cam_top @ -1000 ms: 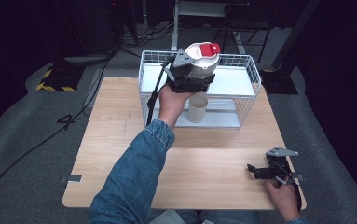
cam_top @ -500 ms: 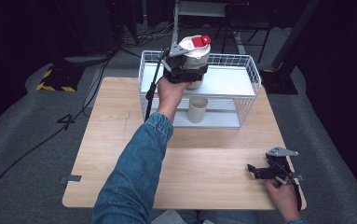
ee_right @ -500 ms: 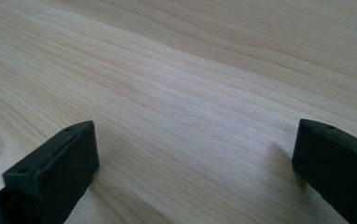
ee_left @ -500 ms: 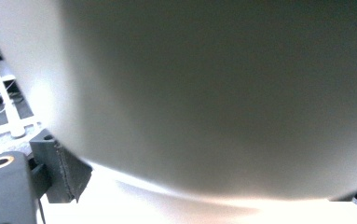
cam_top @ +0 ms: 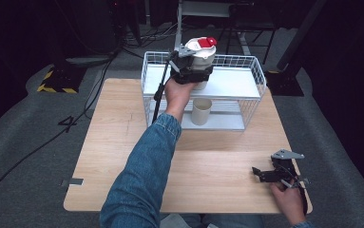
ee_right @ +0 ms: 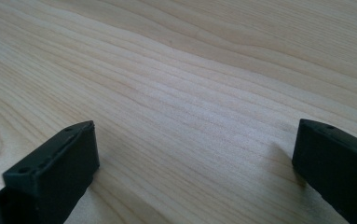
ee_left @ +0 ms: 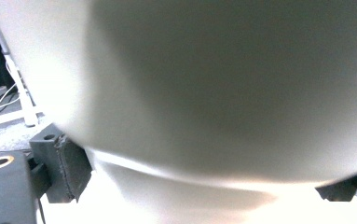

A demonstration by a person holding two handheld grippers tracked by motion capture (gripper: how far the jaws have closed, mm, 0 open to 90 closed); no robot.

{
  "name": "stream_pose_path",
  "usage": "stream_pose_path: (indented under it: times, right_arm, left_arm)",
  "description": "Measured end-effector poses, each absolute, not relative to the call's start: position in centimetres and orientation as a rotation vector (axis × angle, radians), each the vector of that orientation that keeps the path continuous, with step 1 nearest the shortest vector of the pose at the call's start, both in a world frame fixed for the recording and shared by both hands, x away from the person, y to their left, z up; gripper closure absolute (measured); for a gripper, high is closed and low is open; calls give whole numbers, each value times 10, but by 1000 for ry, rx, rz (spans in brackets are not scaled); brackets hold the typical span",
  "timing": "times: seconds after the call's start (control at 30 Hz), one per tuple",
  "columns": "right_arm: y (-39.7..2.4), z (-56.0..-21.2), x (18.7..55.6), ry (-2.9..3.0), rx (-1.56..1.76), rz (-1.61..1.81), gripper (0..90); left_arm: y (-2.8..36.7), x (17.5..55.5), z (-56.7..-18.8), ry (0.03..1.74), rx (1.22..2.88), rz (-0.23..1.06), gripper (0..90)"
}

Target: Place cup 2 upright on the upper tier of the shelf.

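Jar (cam_top: 199,59) has risen toward the rack's (cam_top: 254,76) 12 o'clock shelf; your left gripper (cam_top: 194,73) pinches it, right gripper (cam_top: 271,174) rests spread.

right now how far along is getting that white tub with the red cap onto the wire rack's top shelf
Done: the left gripper has the white round tub with the red cap clamped and raised over the white top shelf of the white wire rack. In hand: setting it down; contact with the shelf cannot be told. Left: release. The beige cup stands on the lower shelf, and the right gripper is open over the wooden table.
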State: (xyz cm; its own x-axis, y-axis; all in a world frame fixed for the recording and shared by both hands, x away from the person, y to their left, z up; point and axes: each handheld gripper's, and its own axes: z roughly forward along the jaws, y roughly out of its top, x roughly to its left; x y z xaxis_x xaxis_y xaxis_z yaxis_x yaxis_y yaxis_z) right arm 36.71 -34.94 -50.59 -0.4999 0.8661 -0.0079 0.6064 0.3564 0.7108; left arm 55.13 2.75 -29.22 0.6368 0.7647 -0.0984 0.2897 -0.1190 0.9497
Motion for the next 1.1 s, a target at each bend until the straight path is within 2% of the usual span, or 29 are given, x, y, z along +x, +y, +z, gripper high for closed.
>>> stream_pose_path:
  times: [0.33, 0.83, 1.1]
  right_arm:
    - [-349, -506, 367, 2241, 1290, 930, 6]
    - [-349, -506, 367, 2241, 1290, 930, 5]
    - [-349, -506, 367, 2241, 1290, 930, 6]
  left_arm:
    - [23, 549, -293, 848, 1715, 554, 113]
    - [24, 548, -296, 856, 1688, 549, 103]
    - [28, 546, -294, 882, 1679, 549, 16]
